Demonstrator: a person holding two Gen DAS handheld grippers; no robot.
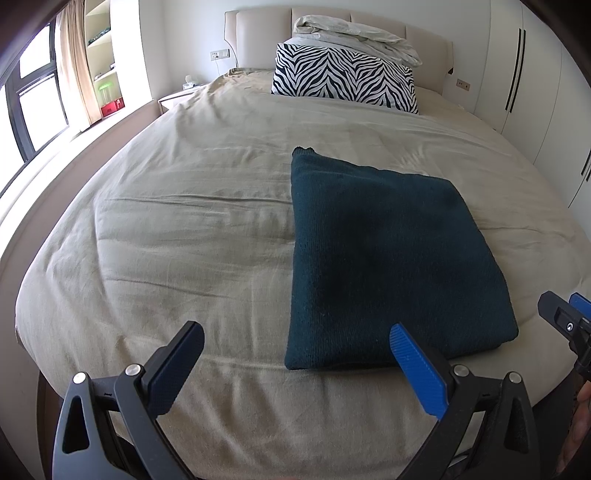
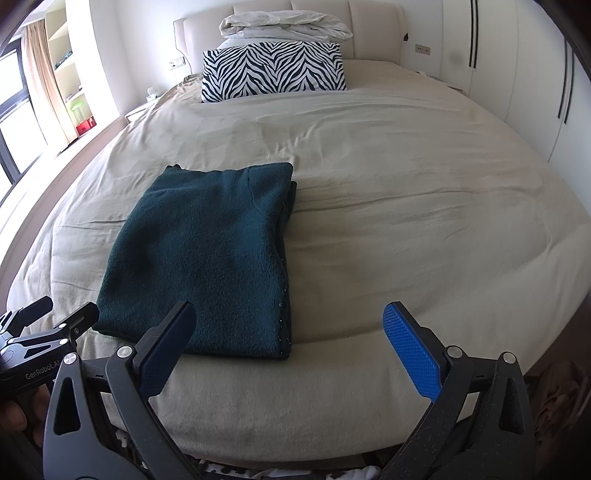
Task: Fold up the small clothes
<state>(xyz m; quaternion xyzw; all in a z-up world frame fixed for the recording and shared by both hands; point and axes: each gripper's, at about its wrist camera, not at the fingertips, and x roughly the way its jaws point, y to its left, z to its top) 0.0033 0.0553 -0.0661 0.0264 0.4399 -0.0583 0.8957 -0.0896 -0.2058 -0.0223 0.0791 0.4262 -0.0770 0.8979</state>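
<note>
A dark teal knitted garment (image 1: pixel 384 258) lies folded into a neat rectangle on the beige bed cover (image 1: pixel 177 221), near the bed's front edge. It also shows in the right wrist view (image 2: pixel 210 258). My left gripper (image 1: pixel 295 362) is open and empty, held above the front edge just left of the garment's near corner. My right gripper (image 2: pixel 291 343) is open and empty, just right of the garment's near edge. Each gripper shows at the other view's side: the right one (image 1: pixel 565 325), the left one (image 2: pixel 48 332).
A zebra-print pillow (image 1: pixel 343 77) with crumpled pale bedding (image 1: pixel 354 35) on top leans on the padded headboard. White wardrobes (image 1: pixel 535 81) stand on the right. A window, curtain and shelves (image 1: pixel 99 55) are on the left.
</note>
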